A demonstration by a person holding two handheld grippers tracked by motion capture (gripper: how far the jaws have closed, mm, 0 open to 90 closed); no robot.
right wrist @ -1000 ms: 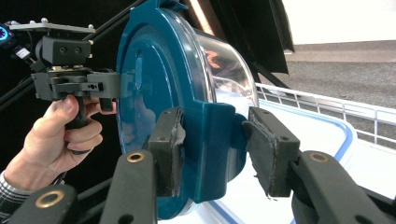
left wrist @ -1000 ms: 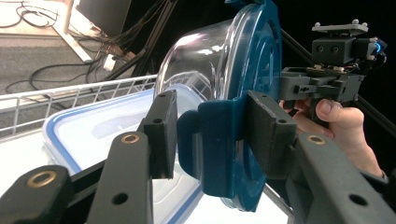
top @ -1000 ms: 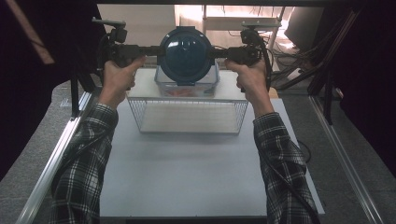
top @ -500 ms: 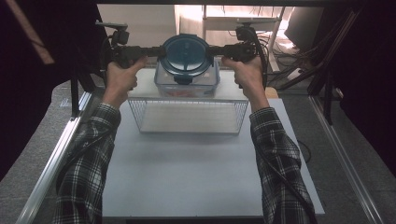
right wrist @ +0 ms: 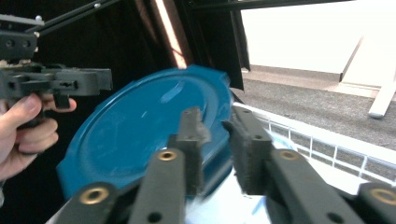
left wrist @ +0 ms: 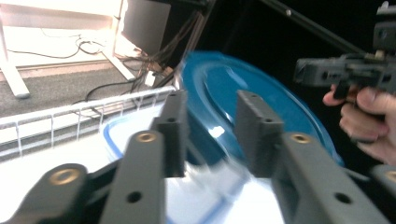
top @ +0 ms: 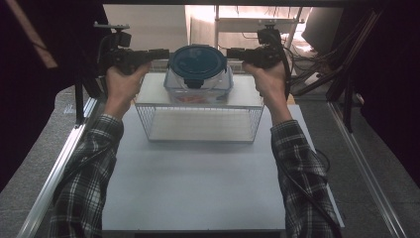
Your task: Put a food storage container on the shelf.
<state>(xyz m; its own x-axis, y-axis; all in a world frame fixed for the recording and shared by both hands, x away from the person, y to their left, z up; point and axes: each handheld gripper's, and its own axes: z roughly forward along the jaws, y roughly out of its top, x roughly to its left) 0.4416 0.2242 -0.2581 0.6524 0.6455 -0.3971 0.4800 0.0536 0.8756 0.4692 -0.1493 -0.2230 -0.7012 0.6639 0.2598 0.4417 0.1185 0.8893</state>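
Observation:
A clear food container with a round blue lid (top: pixel 198 62) rests on top of a white wire rack (top: pixel 148 96) at the far side of the table. My left gripper (top: pixel 166 53) is level with the lid's left rim, its jaws spread wide with the lid (left wrist: pixel 261 107) just beyond them. My right gripper (top: pixel 230 51) is at the lid's right rim. Its jaws stand closer together, with the lid's edge (right wrist: pixel 215 156) between them. Something orange shows through the container's wall (top: pixel 190 98).
The rack stands on a white tabletop (top: pixel 198 173) with metal rails (top: pixel 59 158) along both sides. Dark frame struts (top: pixel 346 74) and cables (top: pixel 317 59) lie at the back right, and a pale desk leg (top: pixel 216 25) stands behind the rack.
The container was held up and tilted towards me; both grippers have lowered it level onto the rack's top. The left jaws have spread apart.

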